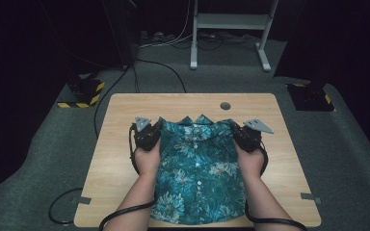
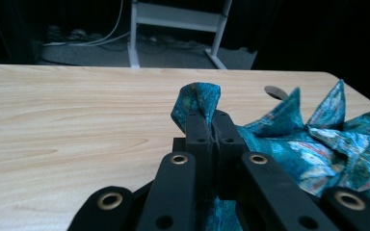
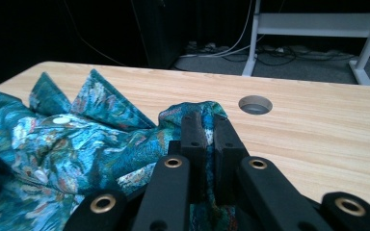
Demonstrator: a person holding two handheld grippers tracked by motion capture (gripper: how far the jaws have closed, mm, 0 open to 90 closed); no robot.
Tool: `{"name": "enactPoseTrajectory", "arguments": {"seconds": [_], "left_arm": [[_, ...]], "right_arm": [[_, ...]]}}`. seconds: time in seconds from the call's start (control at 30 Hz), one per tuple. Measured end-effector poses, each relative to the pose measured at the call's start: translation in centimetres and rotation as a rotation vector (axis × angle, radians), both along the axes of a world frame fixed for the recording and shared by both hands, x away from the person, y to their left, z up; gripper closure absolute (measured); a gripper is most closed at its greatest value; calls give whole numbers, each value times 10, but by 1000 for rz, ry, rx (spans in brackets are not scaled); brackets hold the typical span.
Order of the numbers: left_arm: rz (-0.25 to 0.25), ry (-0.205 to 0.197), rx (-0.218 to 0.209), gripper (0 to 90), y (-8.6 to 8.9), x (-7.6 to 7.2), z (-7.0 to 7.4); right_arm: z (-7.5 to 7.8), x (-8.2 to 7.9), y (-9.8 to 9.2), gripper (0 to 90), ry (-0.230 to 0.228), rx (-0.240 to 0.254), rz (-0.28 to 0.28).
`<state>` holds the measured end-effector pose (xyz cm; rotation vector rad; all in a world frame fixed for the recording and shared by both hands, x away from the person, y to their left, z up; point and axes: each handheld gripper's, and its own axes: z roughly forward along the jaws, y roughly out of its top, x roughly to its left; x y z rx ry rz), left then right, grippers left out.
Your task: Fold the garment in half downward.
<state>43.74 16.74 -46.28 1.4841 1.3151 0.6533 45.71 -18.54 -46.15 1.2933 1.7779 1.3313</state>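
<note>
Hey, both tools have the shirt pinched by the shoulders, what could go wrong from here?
1. Each tool, left and right, pinches only a small fold of the shirt, so the fabric might slip out when lifted.
2. The shirt's bottom edge hangs at the table edge and could slide off.

A light wooden table (image 1: 125, 159) stands on grey carpet (image 1: 347, 159), with a round cable hole (image 1: 225, 106) near its far edge. A teal floral shirt (image 1: 195, 178) lies buttoned-side up on it, collar toward the far edge.

Dark room, grey carpet (image 1: 38, 139)
</note>
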Motion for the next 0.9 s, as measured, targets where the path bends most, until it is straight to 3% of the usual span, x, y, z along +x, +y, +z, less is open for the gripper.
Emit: {"name": "enactPoseTrajectory", "arguments": {"seconds": [0.5,0.9], "left_arm": [[-15,-42,-23,877,-3,-54,-11],[-27,38,-37,876,5,-86,-41]], "right_arm": [[-3,-52,6,860,-48,59,57],[-31,-90,-3,860,-1,58,80]]}}
